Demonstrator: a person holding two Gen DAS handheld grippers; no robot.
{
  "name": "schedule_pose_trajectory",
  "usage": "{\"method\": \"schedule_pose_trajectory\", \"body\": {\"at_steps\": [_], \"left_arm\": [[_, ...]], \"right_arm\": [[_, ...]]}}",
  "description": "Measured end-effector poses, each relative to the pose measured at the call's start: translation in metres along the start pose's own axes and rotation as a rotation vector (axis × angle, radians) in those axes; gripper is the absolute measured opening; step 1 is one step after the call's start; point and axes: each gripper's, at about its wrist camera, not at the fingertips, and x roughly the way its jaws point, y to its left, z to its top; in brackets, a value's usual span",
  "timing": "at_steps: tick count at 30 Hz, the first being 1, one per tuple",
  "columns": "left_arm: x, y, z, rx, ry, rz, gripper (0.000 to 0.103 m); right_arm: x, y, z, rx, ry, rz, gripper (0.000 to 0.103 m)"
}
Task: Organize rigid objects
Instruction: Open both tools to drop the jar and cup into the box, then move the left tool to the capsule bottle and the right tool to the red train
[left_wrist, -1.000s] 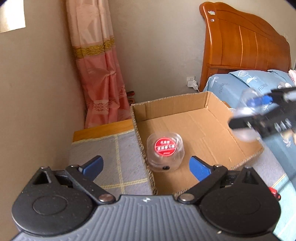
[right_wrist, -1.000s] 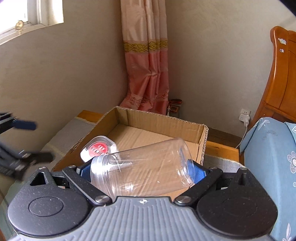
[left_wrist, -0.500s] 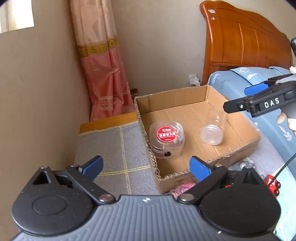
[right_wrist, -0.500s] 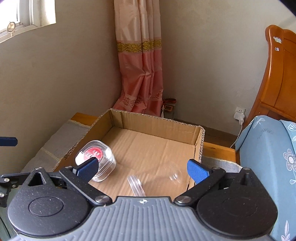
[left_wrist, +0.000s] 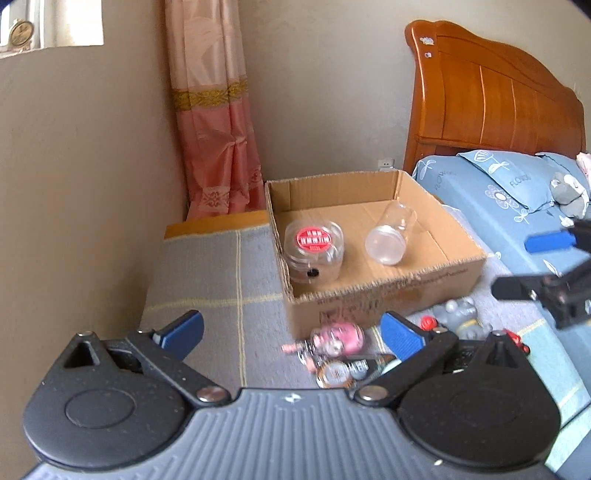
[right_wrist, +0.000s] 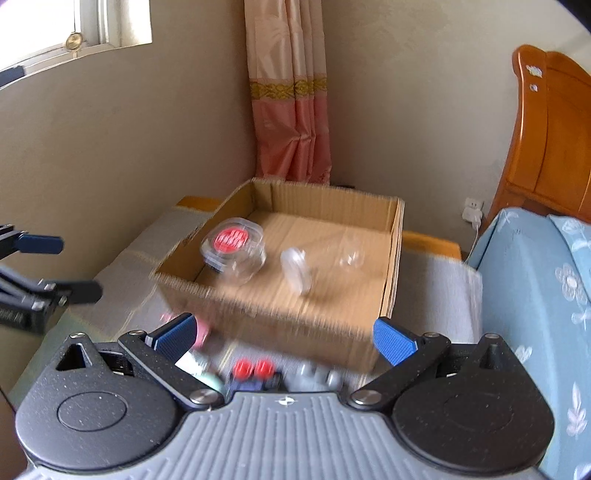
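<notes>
A cardboard box (left_wrist: 384, 291) (right_wrist: 280, 314) stands on a grey mat. In it lie a clear container with a red label (left_wrist: 314, 248) (right_wrist: 233, 254) and a clear plastic jar on its side (left_wrist: 390, 233) (right_wrist: 317, 266). My left gripper (left_wrist: 291, 334) is open and empty, pulled back in front of the box. My right gripper (right_wrist: 284, 334) is open and empty, also back from the box. Small toys lie in front of the box: a pink one (left_wrist: 338, 340), a grey one (left_wrist: 460, 315) and red-topped pieces (right_wrist: 253, 369).
The grey checked mat (left_wrist: 210, 273) covers a low surface against the beige wall. A bed with blue floral bedding (left_wrist: 509, 195) and a wooden headboard (left_wrist: 491, 107) is at the right. A pink curtain (left_wrist: 218, 144) hangs in the corner behind the box.
My right gripper opened and let go of the clear jar, which now lies in the box. Both grippers drew back, so the toys in front of the box came into view.
</notes>
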Motion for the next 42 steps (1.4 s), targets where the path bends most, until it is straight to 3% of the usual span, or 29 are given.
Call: {"method": "schedule_pose_trajectory", "body": {"at_steps": [6,11,18,23,31,42], "left_arm": [[-0.008,-0.016,-0.035,0.012,-0.002,0.007,0.102],[-0.01,-0.035,-0.061,0.047,0.018,-0.064,0.102],[-0.003,-0.053,-0.1,0.099,0.062,-0.159,0.102],[0.008,-0.052,-0.121,0.081,0.112,-0.168,0.102],[0.022,-0.036,-0.131,0.056,0.131,-0.106,0.102],[0.043,-0.005,-0.126,-0.04,0.138,0.001,0.102]], "right_arm": [[-0.021,0.012,-0.06,0.023,-0.026,-0.022,0.103],[-0.031,0.014,-0.108,0.072,-0.032,-0.001,0.103],[-0.04,0.014,-0.139,0.092,-0.056,-0.084,0.103],[-0.038,0.005,-0.156,0.136,-0.03,-0.124,0.103],[-0.022,-0.004,-0.174,0.116,0.052,-0.209,0.103],[-0.005,-0.01,-0.174,0.085,0.102,-0.195,0.103]]}}
